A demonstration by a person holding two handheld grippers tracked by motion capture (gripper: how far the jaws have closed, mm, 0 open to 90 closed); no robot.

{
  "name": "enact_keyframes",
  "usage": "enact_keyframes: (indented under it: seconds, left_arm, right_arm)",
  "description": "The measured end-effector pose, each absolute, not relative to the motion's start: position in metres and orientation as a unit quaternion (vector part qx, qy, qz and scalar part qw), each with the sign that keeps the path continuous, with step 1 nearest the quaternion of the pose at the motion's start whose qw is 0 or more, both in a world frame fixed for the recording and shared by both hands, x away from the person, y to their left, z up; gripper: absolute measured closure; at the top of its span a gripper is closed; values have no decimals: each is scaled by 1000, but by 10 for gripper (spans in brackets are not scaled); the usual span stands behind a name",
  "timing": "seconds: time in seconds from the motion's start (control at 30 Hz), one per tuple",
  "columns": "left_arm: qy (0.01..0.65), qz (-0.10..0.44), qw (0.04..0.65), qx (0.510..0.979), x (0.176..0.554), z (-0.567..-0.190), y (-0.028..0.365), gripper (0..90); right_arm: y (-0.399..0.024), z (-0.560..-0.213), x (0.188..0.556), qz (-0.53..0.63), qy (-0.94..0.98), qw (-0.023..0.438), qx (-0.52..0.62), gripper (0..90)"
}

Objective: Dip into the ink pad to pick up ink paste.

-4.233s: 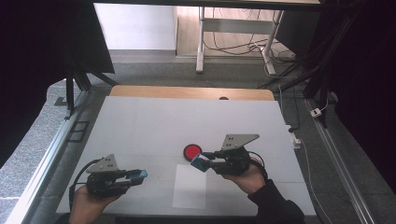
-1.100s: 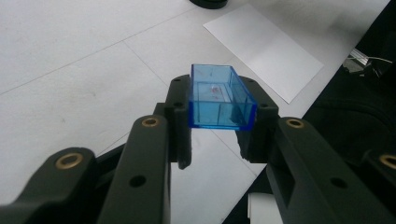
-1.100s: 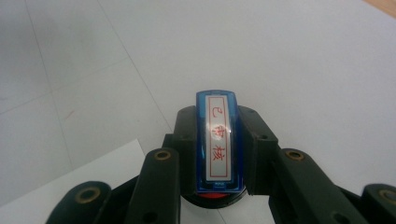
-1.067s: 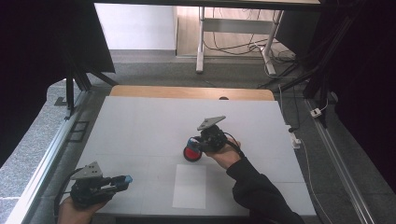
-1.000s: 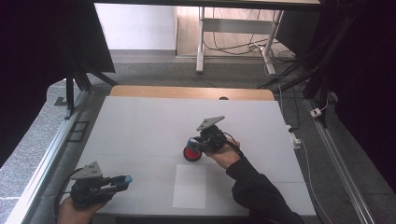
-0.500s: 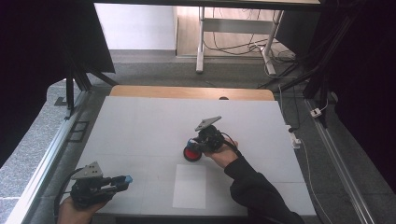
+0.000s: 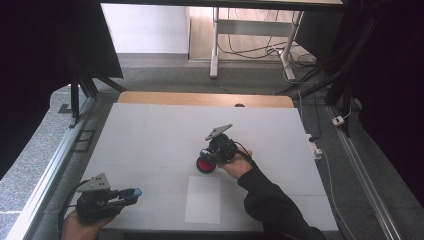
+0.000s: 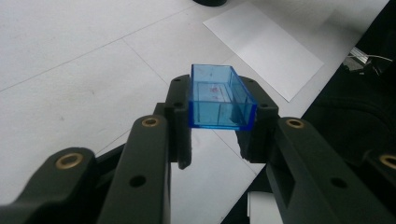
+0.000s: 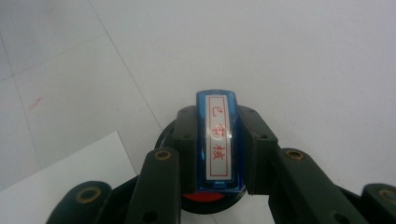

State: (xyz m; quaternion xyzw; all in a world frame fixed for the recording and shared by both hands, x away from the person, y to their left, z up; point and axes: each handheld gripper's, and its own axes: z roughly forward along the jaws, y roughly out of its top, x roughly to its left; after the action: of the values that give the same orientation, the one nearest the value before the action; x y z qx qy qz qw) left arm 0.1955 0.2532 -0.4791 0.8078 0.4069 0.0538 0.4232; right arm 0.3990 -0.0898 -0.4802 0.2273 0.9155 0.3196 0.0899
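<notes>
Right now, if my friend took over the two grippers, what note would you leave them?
Left gripper: shut on the blue cap, held near the table's front left corner.
Right gripper: shut on the blue stamp, held over the red ink pad at mid-table.
White paper: lies flat just in front of the pad, with no print visible on it.
Done: cap is off the stamp, stamp is at the pad.
Left, probably: ink it, press it on the paper, then put the cap back on.
</notes>
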Motion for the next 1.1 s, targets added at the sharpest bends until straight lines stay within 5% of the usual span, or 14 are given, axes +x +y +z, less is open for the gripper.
enact_keyframes:
  seconds: [0.23,0.6,0.87,1.1]
  left_arm:
    - [406,53,423,808,196,-479,253,685]
    - [406,51,423,808,196,-479,253,685]
    - [406,50,424,808,196,-479,253,685]
    - [406,49,425,808,196,-479,254,685]
  right_arm:
    - [-85,-479,395,306,921,107,217,710]
    - [-94,-482,405,332,908,66,245,710]
    - [-87,-482,395,319,915,109,221,709]
    - [-89,-482,395,325,911,102,233,708]
